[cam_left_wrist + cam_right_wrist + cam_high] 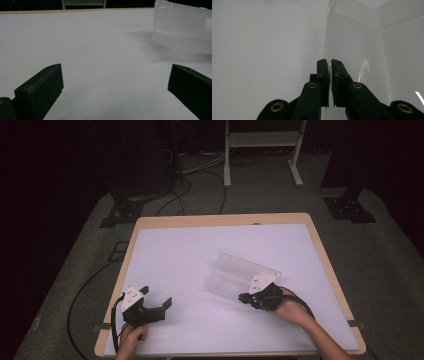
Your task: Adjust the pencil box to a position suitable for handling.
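In the high view, a clear plastic container [240, 275] is seen lying on the white table [200, 255], right of the middle and somewhat toward the person's side. The right gripper [243, 297] is held at the container's near edge, its jaws drawn together on the thin plastic wall there. The left gripper [156, 300] is held near the table's near left corner, well apart from the container, with its jaws spread wide and nothing between them. A white metal frame [262, 150] is seen on the grey floor beyond the table.

In the left gripper view, the two black jaws are seen standing far apart over bare table [87, 50], with nothing gripped. The clear plastic container [182, 27] is seen at the upper right, resting on the table beyond the right-hand jaw and not touched by it.

In the right gripper view, the jaws are seen almost fully closed, with a thin edge of the clear plastic container [367, 50] clamped between the pads of the right gripper [330, 61]. The container's translucent walls are spread across the right half of this view, and the white table [262, 50] is seen on the left.
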Available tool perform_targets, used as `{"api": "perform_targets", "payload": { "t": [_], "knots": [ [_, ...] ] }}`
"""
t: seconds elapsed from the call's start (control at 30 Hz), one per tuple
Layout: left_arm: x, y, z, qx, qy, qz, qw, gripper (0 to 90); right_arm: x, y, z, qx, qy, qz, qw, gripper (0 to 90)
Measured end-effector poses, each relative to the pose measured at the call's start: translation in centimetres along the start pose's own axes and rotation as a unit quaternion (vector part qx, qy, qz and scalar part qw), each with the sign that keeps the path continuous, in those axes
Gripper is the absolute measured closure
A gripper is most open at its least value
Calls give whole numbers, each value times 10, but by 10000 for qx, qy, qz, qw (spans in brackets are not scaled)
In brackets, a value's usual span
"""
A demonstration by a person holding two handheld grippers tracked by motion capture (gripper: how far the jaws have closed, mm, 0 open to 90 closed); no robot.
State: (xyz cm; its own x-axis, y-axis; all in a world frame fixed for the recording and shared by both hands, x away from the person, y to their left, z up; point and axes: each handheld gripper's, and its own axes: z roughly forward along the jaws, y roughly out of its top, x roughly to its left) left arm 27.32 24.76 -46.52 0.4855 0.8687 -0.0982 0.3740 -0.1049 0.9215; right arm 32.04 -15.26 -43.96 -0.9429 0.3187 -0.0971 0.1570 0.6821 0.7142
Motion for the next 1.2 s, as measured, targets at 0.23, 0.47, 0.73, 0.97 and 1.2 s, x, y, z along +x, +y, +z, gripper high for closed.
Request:
{"api": "perform_targets", "payload": {
  "t": [0.23, 0.47, 0.73, 0.97, 1.2],
  "knots": [
    [0, 0, 0, -7, -3, -10, 10000, 0, 4, 0, 8, 61, 193, 12, 9998, 849],
    [0, 0, 0, 4, -6, 5, 10000, 0, 5, -3, 11, 56, 261, 153, 9995, 851],
    [0, 0, 0, 4, -5, 7, 10000, 0, 4, -9, 15, 64, 395, 392, 9984, 850],
    [0, 0, 0, 0, -27, 6, 10000, 0, 3, -11, 14, 43, 476, 619, 9969, 845],
    [0, 0, -1, -27, -22, -12, 10000, 0, 3, -12, 15, 54, 558, 709, 9959, 821]
  ]
}}
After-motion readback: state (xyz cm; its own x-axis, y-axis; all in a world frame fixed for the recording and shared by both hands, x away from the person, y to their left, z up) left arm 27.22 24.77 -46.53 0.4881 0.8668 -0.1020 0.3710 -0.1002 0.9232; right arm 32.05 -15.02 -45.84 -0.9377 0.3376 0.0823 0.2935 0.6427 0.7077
